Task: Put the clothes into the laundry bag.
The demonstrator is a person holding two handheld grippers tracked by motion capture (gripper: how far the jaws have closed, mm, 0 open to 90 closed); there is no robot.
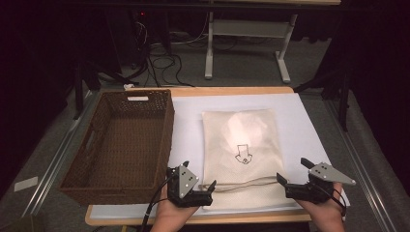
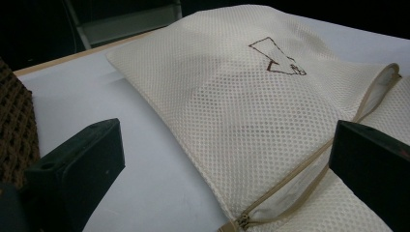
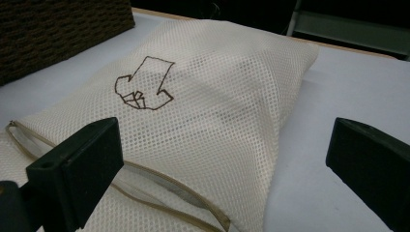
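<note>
cream mesh laundry bag (image 1: 240,145) lies flat on a white sheet (image 1: 295,121) that covers a wooden table (image 1: 232,90). it sits a little right of the table's middle, and its long sides run from near to far. a small dark outline drawing (image 1: 243,154) is stitched on its upper face. a tan zipper (image 1: 241,184) runs across the bag close to its near edge, and below it a flap of the same mesh is folded forward. in the left gripper view the zipper (image 2: 309,164) stands partly open, and its pull (image 2: 243,221) rests at the bag's near left corner.

to the left of the bag, a dark brown woven basket (image 1: 104,181) stands on the table. its right wall is just beside the bag's left edge, and its inside shows nothing but wicker.

the left gripper (image 1: 205,188) is at the bag's near left corner, held in a hand (image 1: 171,215) that enters from the near edge. its jaws stand wide open with nothing clamped between them; in its own view the corner of the bag and bare sheet lie in the gap.

the right gripper (image 1: 290,175) is at the bag's near right corner, held in the other hand (image 1: 326,208). its jaws are also spread wide and grip nothing; in the right gripper view the bag's (image 3: 203,111) right edge and the white sheet lie between them.

beyond the far edge of the table, dark cables (image 1: 162,63) and a white metal stand (image 1: 246,46) sit on a grey floor.
</note>
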